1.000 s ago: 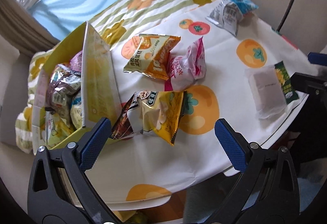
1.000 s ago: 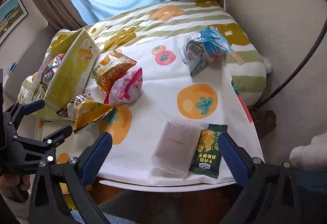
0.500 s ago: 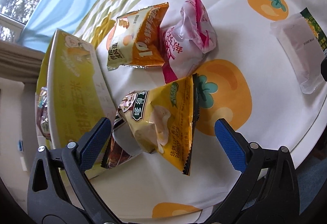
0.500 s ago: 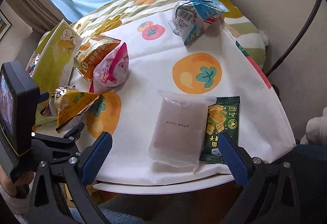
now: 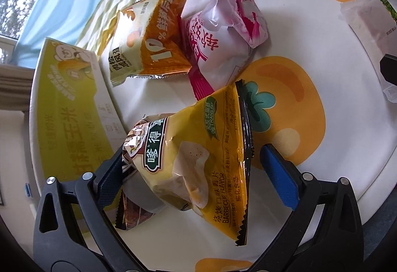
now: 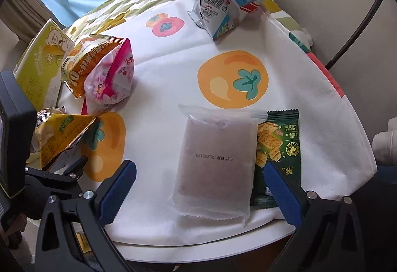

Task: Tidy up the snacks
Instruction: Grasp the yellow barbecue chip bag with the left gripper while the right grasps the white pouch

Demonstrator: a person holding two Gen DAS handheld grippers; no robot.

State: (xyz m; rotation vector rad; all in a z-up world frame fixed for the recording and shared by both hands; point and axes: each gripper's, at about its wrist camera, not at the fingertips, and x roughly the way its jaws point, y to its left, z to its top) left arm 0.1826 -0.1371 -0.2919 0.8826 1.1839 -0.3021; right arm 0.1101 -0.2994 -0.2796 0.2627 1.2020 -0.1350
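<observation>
My left gripper [image 5: 196, 172] is open, its fingers on either side of a yellow barbecue chip bag [image 5: 198, 155], which lies on a brown packet [image 5: 134, 212]. Beyond lie an orange packet [image 5: 153, 41] and a pink-white packet [image 5: 223, 26]. My right gripper [image 6: 198, 187] is open over a translucent mauve packet [image 6: 215, 163] next to a green cracker packet [image 6: 278, 148] near the table's front edge. A blue-white packet [image 6: 223, 6] lies at the far side. The yellow chip bag also shows in the right wrist view [image 6: 59, 135].
A yellow-green carton [image 5: 67, 108] stands at the table's left edge, its flap up; it also shows in the right wrist view [image 6: 39, 58]. The round table [image 6: 173, 68] has a white cloth with orange fruit prints. Curtains and a window are behind.
My left gripper has moved down and forward until its open fingers flank the yellow chip bag. My right gripper has moved closer to the mauve and green packets.
</observation>
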